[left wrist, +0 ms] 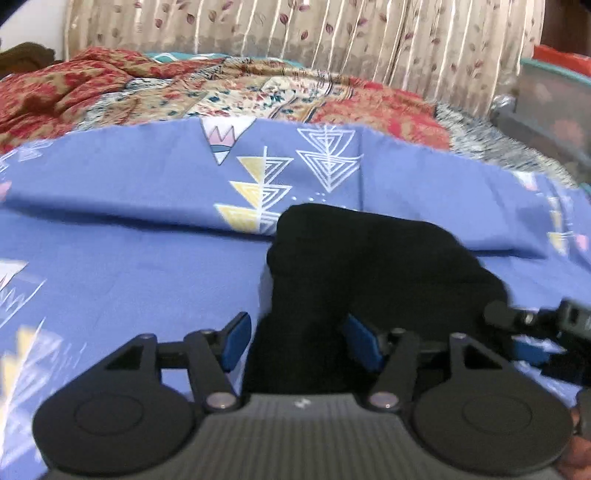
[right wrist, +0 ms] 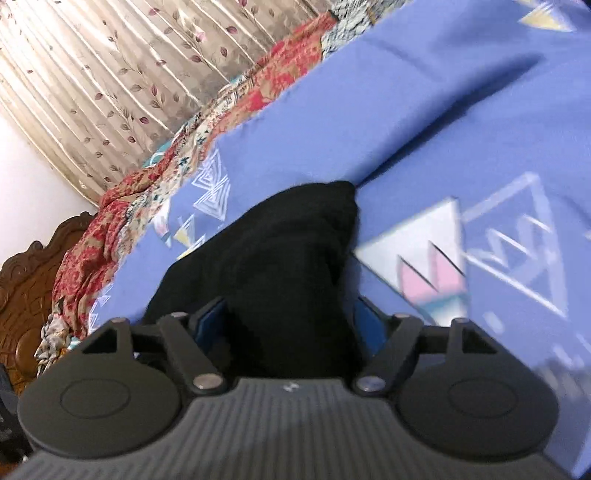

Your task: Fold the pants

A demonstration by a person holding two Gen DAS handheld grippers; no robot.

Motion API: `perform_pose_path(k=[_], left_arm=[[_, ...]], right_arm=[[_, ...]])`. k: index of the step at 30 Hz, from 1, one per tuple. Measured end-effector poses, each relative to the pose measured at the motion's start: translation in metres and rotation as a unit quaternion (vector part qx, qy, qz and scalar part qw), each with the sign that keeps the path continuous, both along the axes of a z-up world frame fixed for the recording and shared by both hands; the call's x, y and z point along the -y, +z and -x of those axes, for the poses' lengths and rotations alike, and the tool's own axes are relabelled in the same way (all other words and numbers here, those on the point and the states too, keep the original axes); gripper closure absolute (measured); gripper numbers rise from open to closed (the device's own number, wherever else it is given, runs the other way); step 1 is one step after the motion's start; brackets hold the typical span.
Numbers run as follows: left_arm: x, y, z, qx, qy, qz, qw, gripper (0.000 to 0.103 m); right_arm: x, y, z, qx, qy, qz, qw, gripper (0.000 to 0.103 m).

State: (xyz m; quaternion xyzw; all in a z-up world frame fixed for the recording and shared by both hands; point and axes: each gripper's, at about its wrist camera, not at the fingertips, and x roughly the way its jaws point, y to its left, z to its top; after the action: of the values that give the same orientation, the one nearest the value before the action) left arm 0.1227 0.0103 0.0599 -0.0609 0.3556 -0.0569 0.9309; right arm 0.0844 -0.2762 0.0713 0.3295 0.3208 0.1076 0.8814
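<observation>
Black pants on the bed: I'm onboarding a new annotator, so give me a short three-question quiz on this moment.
1. True or false: the black pants lie on a blue sheet printed with triangles.
2. In the left wrist view, what sits between the fingers of the left tool? A) bare sheet B) black pants C) a red quilt
3. Fill in: behind the bed hangs a beige ____ with a leaf print.

Key
1. True.
2. B. The cloth fills the gap in the left tool, and likewise in the right tool; the fingers stand apart around it, so a firm grip cannot be confirmed.
3. Curtain.
</observation>
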Motion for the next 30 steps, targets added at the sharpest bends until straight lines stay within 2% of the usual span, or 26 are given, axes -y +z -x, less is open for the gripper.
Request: perform_pose_path(k=[4, 9, 14, 18, 20, 23, 30], left_arm=[[-0.002, 0.008, 0.078, -0.026, -0.009, 0.002, 0.9996, 0.042], [0.004, 0.002, 0.172, -0.075, -0.007, -0.053, 0.9957, 0.042], [0.0, 0.001, 0.237, -0.115, 0.009, -0.048, 0.9922, 0.036], [0.003, 0.01, 0.274, -0.105, 0.013, -0.054, 0.9929, 0.026], [0.007, 0.017, 0.29, -0.087, 0.01, -0.064, 0.9941, 0.022], [0.011, 0.025, 0.314, -0.059, 0.015, -0.075, 0.9953, 0.009], [0.011, 0.029, 0.341, -0.05, 0.014, -0.085, 0.995, 0.0]], right_arm=[[-0.005, 0.011, 0.083, -0.016, 0.009, 0.018, 1.0, 0.026], [-0.032, 0.015, 0.182, -0.042, 0.036, 0.06, 0.997, 0.026], [-0.064, 0.017, 0.244, -0.065, 0.016, 0.066, 0.996, 0.025], [-0.072, 0.015, 0.27, -0.091, 0.008, 0.045, 0.995, 0.023], [-0.076, 0.019, 0.277, -0.094, 0.013, 0.056, 0.994, 0.021], [-0.088, 0.025, 0.286, -0.088, 0.016, 0.072, 0.993, 0.018], [-0.106, 0.028, 0.301, -0.087, 0.053, 0.08, 0.992, 0.017]])
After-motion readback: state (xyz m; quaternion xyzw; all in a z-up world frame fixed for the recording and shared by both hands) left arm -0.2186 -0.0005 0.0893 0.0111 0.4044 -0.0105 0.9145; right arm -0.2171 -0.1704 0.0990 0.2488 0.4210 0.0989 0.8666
